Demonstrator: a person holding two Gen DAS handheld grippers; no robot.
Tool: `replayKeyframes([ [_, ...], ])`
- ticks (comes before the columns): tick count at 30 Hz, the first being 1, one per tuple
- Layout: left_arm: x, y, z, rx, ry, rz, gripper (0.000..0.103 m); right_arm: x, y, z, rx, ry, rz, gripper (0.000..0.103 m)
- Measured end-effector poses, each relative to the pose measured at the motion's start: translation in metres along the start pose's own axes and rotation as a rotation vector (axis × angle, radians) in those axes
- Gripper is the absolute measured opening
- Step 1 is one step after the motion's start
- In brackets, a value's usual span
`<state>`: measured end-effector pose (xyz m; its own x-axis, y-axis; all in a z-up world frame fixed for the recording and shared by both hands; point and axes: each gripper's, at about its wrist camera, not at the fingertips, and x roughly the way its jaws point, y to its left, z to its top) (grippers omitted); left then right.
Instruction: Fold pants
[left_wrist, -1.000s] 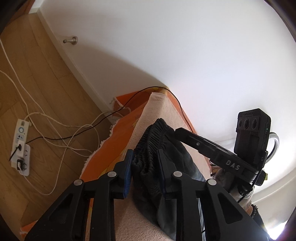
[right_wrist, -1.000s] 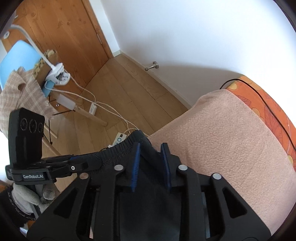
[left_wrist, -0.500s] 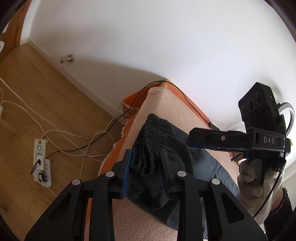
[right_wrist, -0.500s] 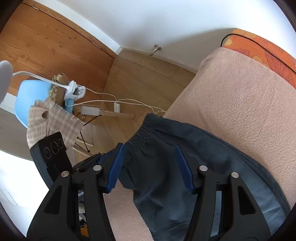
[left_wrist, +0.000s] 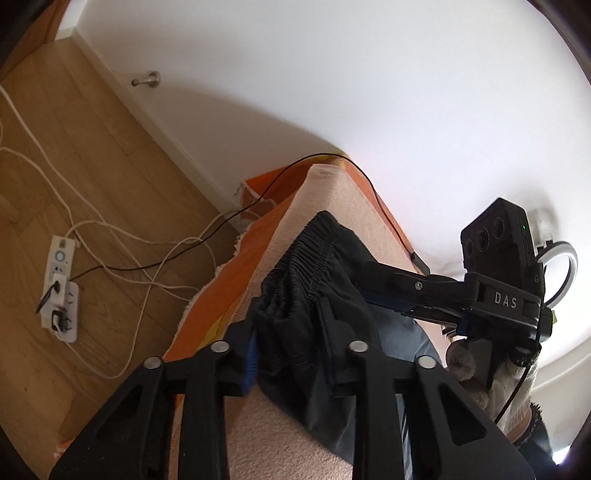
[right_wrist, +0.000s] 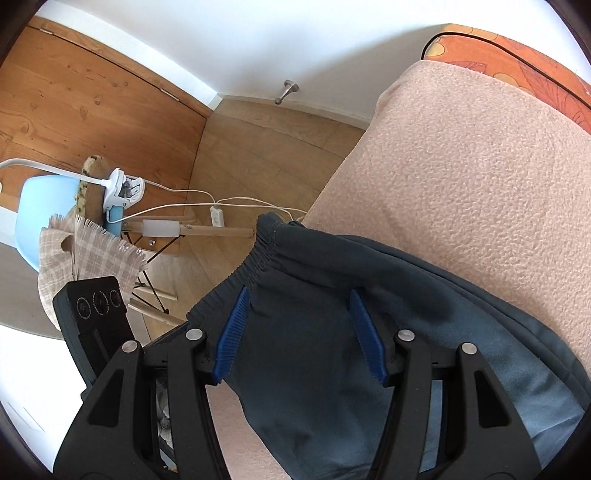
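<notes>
Pants (right_wrist: 332, 332): lay on the pink blanket (right_wrist: 480, 166), frame centre.
Left gripper (left_wrist: 291, 339): my fingers, having just narrowed, pinched the bunched waistband (left_wrist: 299, 269).
Right gripper (right_wrist: 303, 332): fingers spread above the fabric, gripping nothing.

Matt dark cloth pants (right_wrist: 332, 332) on nubbly pink blanket (right_wrist: 480, 166)

Right claw (right_wrist: 301, 334) (jaws apart) over dark pants (right_wrist: 332, 369).
</notes>
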<state>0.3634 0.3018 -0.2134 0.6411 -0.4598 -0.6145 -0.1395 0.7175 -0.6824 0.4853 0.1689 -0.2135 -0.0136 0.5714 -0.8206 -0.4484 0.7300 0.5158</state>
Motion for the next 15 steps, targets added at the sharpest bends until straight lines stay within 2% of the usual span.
replayKeyframes([
  [6, -0.019, -0.056, -0.009, 0.272, -0.084, 0.05, 0.018, -0.021, 0.005, 0.004, -0.002, -0.004, 0.021, 0.06],
  [10, -0.018, -0.087, -0.027, 0.427, -0.105, 0.09, 0.018, -0.037, 0.011, 0.008, 0.004, 0.011, 0.053, 0.065],
  [15, -0.011, -0.119, -0.051, 0.564, -0.1, 0.099, 0.018, -0.036, 0.025, 0.005, -0.049, 0.087, -0.008, 0.065],
])
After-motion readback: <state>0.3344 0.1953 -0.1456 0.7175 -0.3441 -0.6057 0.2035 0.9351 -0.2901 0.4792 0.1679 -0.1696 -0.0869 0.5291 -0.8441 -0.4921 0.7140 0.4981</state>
